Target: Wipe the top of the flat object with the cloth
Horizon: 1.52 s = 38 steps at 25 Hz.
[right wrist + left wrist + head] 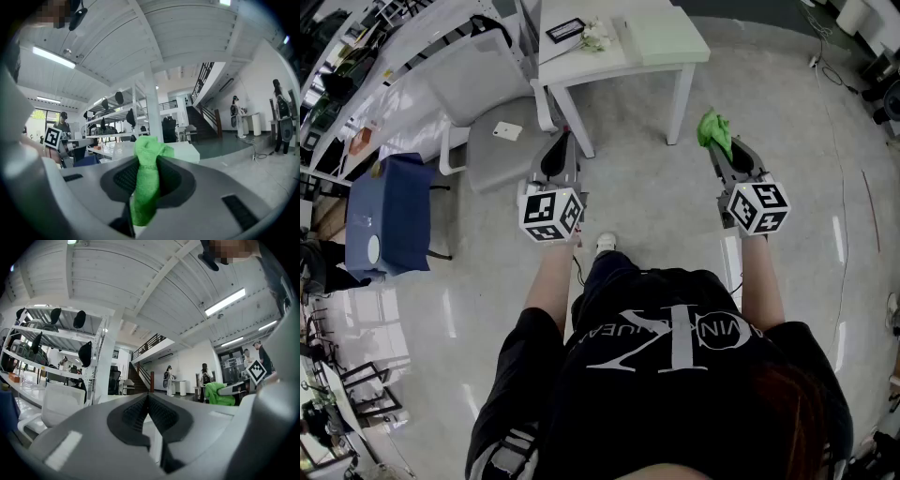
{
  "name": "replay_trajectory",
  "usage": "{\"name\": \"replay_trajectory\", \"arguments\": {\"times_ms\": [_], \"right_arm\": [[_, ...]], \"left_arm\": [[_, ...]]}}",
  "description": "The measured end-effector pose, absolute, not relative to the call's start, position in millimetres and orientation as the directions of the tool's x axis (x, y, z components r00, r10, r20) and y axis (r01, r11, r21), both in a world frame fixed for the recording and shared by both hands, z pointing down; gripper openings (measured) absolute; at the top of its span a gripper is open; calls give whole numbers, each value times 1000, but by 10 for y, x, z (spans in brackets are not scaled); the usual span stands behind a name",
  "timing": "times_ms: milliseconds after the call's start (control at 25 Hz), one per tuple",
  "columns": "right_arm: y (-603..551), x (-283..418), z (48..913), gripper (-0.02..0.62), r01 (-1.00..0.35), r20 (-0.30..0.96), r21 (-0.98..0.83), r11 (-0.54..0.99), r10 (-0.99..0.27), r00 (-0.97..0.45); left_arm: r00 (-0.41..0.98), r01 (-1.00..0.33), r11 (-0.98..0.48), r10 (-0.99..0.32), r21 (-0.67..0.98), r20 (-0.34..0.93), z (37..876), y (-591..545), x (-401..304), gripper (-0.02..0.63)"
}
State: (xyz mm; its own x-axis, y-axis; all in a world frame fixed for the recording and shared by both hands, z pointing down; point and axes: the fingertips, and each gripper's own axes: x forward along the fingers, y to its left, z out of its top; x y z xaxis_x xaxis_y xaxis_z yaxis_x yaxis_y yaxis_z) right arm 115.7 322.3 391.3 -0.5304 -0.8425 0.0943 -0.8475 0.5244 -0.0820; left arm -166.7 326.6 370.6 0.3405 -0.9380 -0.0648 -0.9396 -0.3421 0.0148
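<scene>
The right gripper [719, 148] is clamping its jaws on a crumpled bright green cloth [712, 129]. The left gripper [562, 142] is showing jaws pressed together, empty. The pale green flat slab [664, 37] is lying on the white tabletop [581, 64] ahead, apart from both. The person's black shirt [675, 403] is displaying large "CK" lettering.

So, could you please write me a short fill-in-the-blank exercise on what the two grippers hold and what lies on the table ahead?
1. The right gripper is shut on a ____ cloth.
2. The left gripper has its jaws shut, with ____ between them.
3. The pale green flat object lies on a table whose top is ____ in colour.

Missing words: green; nothing; white.
</scene>
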Motion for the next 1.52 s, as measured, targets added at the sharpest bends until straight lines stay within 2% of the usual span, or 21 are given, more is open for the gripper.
{"name": "replay_trajectory", "arguments": {"times_ms": [680,1120,1520], "right_arm": [[2938,1612,4117,77,-881,125,-117,459,-873,-472],[1577,1506,4160,77,-890,143,-154,429,-882,-449],[331,1196,4277,77,-898,235,-167,407,-868,-437]], "left_arm": [[360,-933,-359,-932,36,31,4034,2809,-1471,6],[442,-897,-438,-891,62,105,4297,1346,-1391,8],[532,-846,-529,-836,65,133,4440,-21,-1273,8]]}}
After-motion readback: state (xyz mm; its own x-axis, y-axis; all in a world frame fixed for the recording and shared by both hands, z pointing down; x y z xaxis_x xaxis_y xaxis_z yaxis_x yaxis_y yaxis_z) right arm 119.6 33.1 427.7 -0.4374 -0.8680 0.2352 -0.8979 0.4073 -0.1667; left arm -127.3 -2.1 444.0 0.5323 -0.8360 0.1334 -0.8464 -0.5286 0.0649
